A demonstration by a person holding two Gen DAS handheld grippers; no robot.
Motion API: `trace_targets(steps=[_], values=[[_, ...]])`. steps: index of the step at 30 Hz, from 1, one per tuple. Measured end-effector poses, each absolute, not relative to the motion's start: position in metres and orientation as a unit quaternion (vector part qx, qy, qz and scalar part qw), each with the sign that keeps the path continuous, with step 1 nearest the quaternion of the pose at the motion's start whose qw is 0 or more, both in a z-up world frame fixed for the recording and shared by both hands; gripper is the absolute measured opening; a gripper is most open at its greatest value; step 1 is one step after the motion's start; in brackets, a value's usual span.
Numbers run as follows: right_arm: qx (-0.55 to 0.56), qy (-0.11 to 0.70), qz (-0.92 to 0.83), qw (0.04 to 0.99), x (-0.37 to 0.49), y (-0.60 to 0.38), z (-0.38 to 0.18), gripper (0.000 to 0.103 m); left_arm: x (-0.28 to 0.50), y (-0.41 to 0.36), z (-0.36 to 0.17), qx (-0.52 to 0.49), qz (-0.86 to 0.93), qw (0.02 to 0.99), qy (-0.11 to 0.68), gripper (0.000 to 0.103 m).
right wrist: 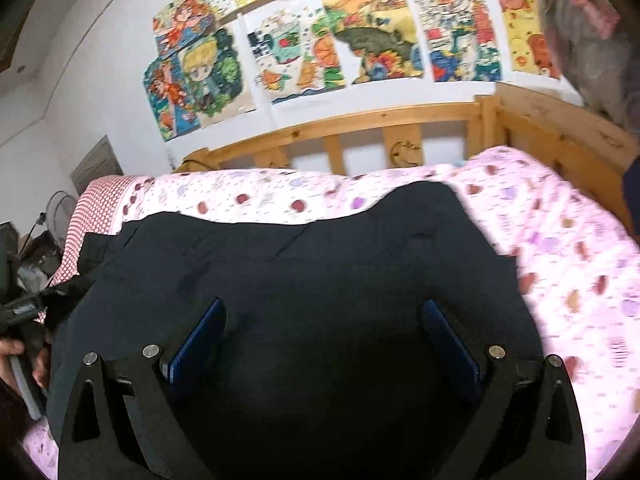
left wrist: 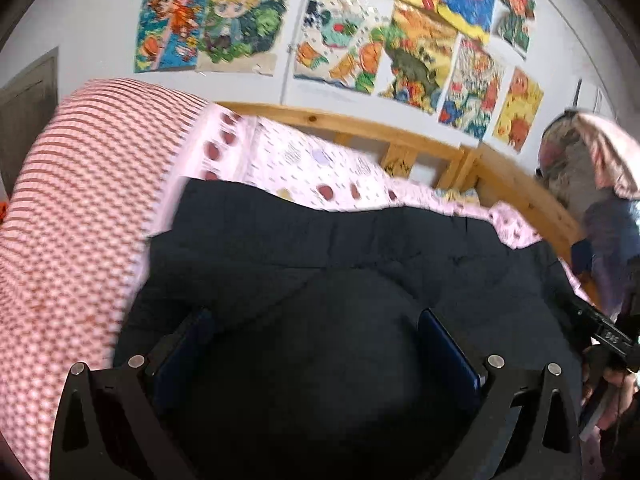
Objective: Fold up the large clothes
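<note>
A large dark navy garment [left wrist: 328,248] lies spread on a pink patterned bed sheet [left wrist: 312,164]; the right wrist view shows the same garment [right wrist: 304,256] from the other side. My left gripper [left wrist: 316,316] hovers over its near part, open, blue pads wide apart with nothing between them. My right gripper [right wrist: 324,312] is likewise open above the dark cloth. The right gripper's body [left wrist: 604,328] appears at the right edge of the left wrist view, and the left gripper's body [right wrist: 24,308], held by a hand [right wrist: 16,356], shows at the left edge of the right wrist view.
A red-and-white checked pillow or quilt [left wrist: 80,208] bulges at the bed's left. A wooden bed rail [right wrist: 360,128] runs along the far side under a wall of colourful drawings [right wrist: 328,40]. Clothes hang at the right [left wrist: 588,160].
</note>
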State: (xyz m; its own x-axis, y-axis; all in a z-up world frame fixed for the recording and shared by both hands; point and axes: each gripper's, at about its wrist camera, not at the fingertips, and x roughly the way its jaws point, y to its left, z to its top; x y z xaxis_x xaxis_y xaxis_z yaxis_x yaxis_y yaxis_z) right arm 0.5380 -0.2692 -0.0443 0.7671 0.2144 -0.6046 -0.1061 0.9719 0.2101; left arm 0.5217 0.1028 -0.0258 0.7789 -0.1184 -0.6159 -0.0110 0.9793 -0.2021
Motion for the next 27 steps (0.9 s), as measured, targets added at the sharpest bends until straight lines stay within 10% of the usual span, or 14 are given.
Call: trace_targets(steps=[27], values=[[0.142,0.426,0.102,0.888,0.523,-0.368,-0.114,0.102,0.518,0.208,-0.095,-0.199,-0.150,0.872,0.421,0.103]])
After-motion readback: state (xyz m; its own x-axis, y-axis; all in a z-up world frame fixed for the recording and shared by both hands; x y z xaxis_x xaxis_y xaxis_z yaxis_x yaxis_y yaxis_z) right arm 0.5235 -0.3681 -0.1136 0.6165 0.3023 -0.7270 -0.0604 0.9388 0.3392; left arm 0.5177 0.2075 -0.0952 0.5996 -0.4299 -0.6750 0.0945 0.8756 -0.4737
